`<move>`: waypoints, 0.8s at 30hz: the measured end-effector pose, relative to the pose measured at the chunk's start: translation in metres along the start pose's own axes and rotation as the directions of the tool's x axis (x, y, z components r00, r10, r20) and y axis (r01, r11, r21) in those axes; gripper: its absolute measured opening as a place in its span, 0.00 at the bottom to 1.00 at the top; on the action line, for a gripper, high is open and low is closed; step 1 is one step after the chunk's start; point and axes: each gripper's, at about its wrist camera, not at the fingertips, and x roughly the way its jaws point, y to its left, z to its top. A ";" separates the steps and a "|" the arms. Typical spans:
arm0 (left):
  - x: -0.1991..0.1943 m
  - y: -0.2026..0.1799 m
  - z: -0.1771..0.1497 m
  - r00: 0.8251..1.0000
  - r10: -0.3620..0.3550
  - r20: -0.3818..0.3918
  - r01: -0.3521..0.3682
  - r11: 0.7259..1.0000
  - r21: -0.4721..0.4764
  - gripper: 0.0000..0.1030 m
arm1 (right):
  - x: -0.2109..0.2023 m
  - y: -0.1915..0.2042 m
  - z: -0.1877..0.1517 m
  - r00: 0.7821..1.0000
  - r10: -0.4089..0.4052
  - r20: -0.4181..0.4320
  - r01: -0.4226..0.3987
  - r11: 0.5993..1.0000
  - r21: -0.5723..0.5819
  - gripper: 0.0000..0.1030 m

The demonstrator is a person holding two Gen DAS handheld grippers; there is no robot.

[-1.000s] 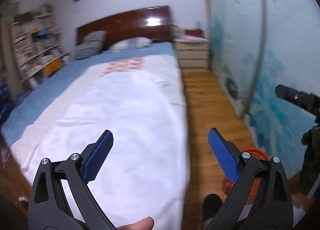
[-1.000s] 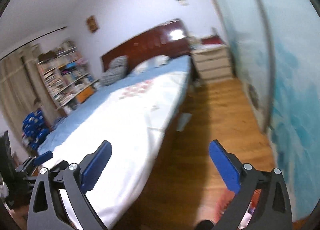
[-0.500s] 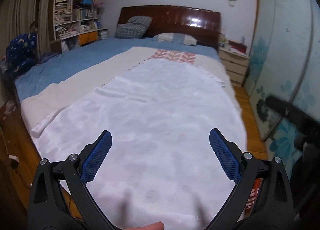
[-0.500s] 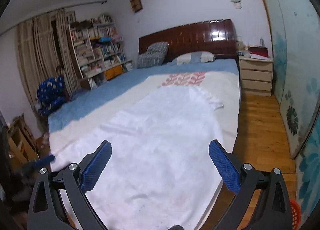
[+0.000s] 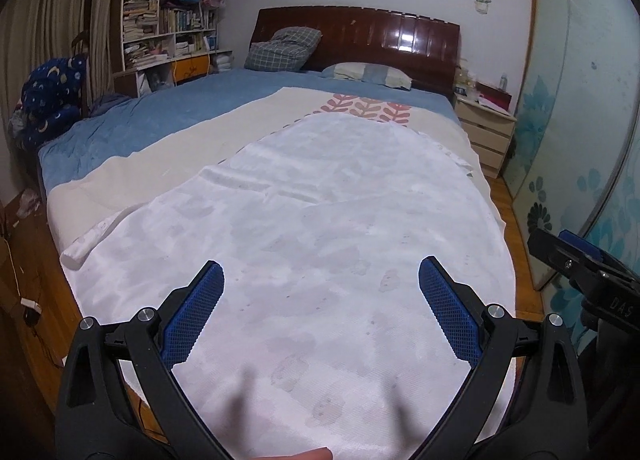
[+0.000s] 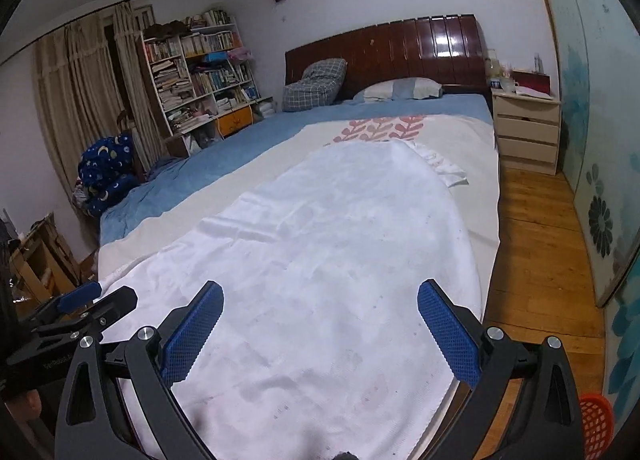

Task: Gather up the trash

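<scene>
One bed [image 5: 132,127] fills both views, with one white sheet [image 5: 320,240], two pillows and one nightstand [image 6: 526,131]. One red basket [image 6: 596,418] sits on the floor, low right of the right gripper [image 6: 320,334]. Both it and the left gripper [image 5: 320,310] have fingers spread wide, empty.

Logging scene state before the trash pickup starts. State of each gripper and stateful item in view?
Left gripper: jaws open, holding nothing.
Right gripper: jaws open, holding nothing.
Beige bedside drawer unit: drawers shut.
White cloth on the bed: spread flat.
Red mesh basket: on floor, contents hidden.
</scene>
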 end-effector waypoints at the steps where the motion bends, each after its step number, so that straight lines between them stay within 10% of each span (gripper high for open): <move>1: 0.000 -0.002 0.000 1.000 -0.003 0.003 0.003 1.000 0.004 0.94 | -0.001 0.000 0.000 1.000 -0.002 0.002 0.002 1.000 -0.007 0.94; 24: 0.007 -0.022 -0.004 0.999 -0.031 -0.023 0.032 0.999 0.034 0.94 | -0.009 -0.028 -0.009 0.999 -0.033 -0.020 0.032 0.999 -0.025 0.94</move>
